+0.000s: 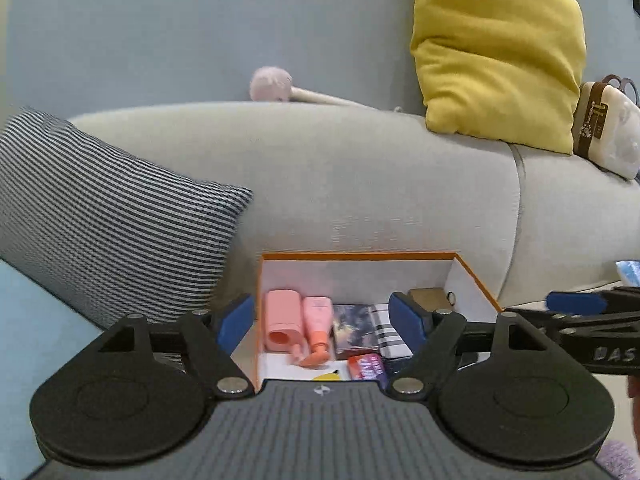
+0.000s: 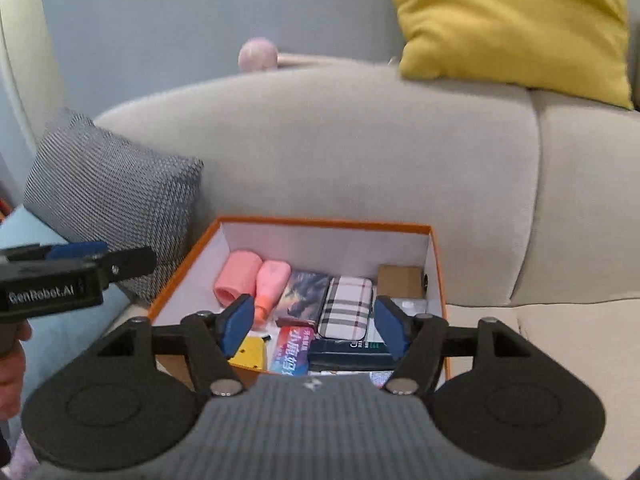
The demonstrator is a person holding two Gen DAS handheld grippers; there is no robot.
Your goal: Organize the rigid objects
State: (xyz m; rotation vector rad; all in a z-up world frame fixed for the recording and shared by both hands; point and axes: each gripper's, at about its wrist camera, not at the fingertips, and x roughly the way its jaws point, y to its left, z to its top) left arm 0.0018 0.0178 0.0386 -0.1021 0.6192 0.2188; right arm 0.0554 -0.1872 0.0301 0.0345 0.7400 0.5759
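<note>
Both jaws stand wide apart and hold nothing: the left gripper [image 1: 326, 322] and the right gripper [image 2: 314, 326] each hover above the near edge of an orange-rimmed box [image 2: 324, 223] that sits on the seat of a pale sofa [image 2: 360, 148]. From the right wrist view, going left to right, a striped cushion [image 2: 112, 204] leans against the sofa back beside the box. Inside the box a pink cup [image 2: 236, 276] lies on its side at the far left, touching a pink bottle [image 2: 270, 284]. Next comes a dark picture box [image 2: 302, 294], then a plaid case [image 2: 346, 308], then a small brown box [image 2: 400, 280] in the far right corner. Nearer the camera lie a yellow item [image 2: 250, 354], a red and blue packet [image 2: 292, 350] and a dark flat box [image 2: 352, 352]. A yellow cushion [image 2: 512, 20] rests on top of the sofa back at the right
</note>
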